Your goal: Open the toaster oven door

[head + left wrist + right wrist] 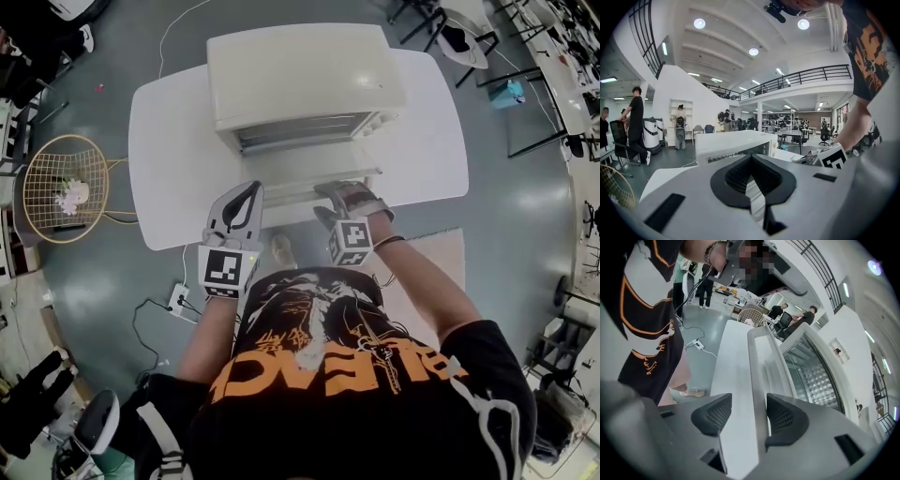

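Note:
A white toaster oven [305, 80] stands on a white table [173, 159]. Its door [314, 173] hangs folded down toward me, and the rack shows inside [813, 376]. My right gripper [345, 194] hovers at the door's front edge, pointing steeply down. In the right gripper view its jaws [749, 411] stand open, with the door's handle bar [757, 357] running between the pads, nearer the right pad, and no pad pressing on it. My left gripper [246, 197] sits left of the door, over the table's near edge. It is shut [752, 164] on nothing.
A gold wire basket chair [64, 187] stands on the floor left of the table. A power strip [180, 298] with cables lies by my left leg. Desks and chairs [459, 37] fill the far right. People stand far off [635, 122].

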### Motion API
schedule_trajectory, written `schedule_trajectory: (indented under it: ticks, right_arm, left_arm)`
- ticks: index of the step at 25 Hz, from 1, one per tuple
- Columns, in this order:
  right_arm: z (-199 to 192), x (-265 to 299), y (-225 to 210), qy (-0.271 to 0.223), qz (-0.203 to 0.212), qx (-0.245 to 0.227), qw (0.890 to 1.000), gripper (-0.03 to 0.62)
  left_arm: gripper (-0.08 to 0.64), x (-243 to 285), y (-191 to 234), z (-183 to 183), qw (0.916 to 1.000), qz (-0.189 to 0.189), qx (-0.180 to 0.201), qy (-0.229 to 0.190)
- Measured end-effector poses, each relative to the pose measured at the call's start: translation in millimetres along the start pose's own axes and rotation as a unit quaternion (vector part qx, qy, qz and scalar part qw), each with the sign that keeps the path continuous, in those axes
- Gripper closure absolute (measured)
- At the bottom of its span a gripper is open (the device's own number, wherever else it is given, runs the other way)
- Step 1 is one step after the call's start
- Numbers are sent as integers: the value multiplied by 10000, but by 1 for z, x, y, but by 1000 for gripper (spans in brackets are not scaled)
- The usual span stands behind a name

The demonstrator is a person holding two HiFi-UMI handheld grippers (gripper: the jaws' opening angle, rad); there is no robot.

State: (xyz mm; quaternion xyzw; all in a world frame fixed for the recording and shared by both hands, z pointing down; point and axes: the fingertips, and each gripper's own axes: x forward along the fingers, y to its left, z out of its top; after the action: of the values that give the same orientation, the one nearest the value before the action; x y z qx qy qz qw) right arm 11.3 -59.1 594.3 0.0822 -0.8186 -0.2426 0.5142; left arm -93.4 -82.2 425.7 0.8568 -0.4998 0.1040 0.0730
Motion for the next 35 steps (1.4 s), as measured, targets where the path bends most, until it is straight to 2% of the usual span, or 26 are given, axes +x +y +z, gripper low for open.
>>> schedule_trajectory:
  ticks: [7, 12, 14, 18, 21, 24, 26, 30, 31, 33, 35]
  right_arm:
    - [-12, 9, 37, 335, -74, -271, 9990, 319]
    - [-15, 4, 38, 299, -205, -161, 9992, 342]
    - [-14, 5, 37, 207, -177, 1, 9996, 374]
    - [-12, 4, 33, -69, -129, 403, 9991, 394]
    - [-8, 1, 34, -181, -27, 722, 9972, 357]
    - [-3, -4, 30, -376, -7, 1302, 9908, 350]
    - [0, -9, 22, -630, 5, 2007, 9776, 367]
    - [-1, -17, -3, -1124, -160, 3360, 9350, 468]
    - [-2, -17, -7, -1233, -166, 3662, 9222, 473]
    - [-5, -17, -12, -1469, -88, 4357, 8880, 482]
    - [-11, -17, -13, -1680, 81, 5067, 8455, 496]
  left_arm:
    - [538, -2, -2, 3, 10000, 47, 37, 23]
    - [538, -4, -4, 0, 9999, 81, 33, 101]
    - [538, -4, -4, -3, 9999, 82, 13, 146]
    - [538, -4, -10, -8, 9999, 7, 13, 162]
    - [538, -6, -12, -9, 9998, -39, 29, 172]
    - [538, -6, -11, -14, 9997, -60, 9, 218]
    - [538, -1, -10, -24, 9995, -95, -31, 288]
    - [538, 20, -4, -44, 9984, -210, -137, 514]
    - [538, 24, -3, -48, 9980, -239, -178, 556]
    - [538, 27, -3, -55, 9974, -273, -275, 609]
    - [538, 27, -3, -61, 9967, -271, -390, 656]
